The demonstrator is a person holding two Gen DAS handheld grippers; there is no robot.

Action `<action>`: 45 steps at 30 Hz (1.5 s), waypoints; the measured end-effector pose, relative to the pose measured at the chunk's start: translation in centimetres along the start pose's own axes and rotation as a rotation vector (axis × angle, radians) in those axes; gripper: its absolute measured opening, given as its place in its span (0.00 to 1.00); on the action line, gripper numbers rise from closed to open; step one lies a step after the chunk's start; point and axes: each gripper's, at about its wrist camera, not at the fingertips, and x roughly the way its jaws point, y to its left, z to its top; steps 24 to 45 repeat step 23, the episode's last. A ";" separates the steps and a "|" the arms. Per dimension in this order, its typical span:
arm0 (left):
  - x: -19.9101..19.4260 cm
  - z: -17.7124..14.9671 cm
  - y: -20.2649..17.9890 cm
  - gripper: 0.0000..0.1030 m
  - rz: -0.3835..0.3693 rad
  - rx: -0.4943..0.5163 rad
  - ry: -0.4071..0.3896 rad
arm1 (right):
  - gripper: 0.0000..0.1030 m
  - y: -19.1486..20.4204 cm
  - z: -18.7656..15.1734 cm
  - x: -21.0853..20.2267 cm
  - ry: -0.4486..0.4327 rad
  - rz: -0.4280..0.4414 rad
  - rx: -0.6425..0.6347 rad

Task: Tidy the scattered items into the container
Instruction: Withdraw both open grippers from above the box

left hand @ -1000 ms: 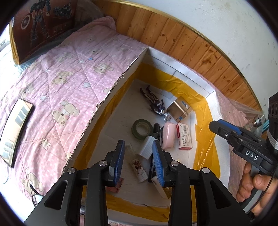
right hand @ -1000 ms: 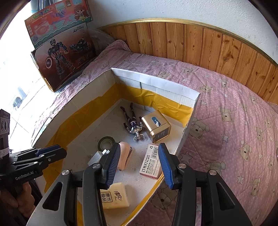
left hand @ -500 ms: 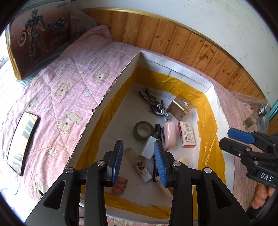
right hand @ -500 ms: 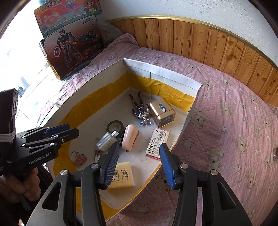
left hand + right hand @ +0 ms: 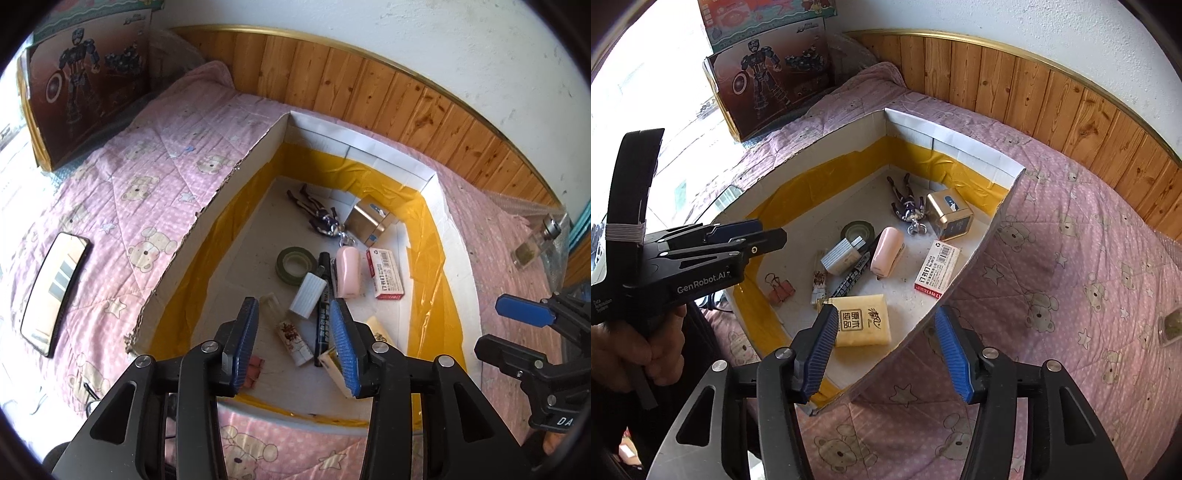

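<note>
– Presently, the grippers' condition?
– Left gripper and right gripper, bottom centre, jaws opening, nothing between them.
– Items?
– Tissue pack, stapler, marker lie inside the cardboard box, mid-frame; glass bottle lies outside, right edge.

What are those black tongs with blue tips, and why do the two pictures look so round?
No robot here: a person holds a hand-operated gripper in each hand, each carrying a wide-angle camera that bends the picture. One picture looks along the left gripper, the other along the right gripper; each also sees the other gripper from the side. Both hover over a cardboard box lined with yellow tape, resting on a pink teddy-bear quilt. Inside lie a toy figure, gold tin, tape roll, pink stapler, staples box, marker and tissue pack. Both jaws are opening, holding nothing.
</note>
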 end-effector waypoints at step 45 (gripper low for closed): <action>-6.4 -2.0 -4.4 0.50 -0.011 0.051 -0.081 | 0.59 2.2 -1.4 -2.1 -0.013 0.017 -0.048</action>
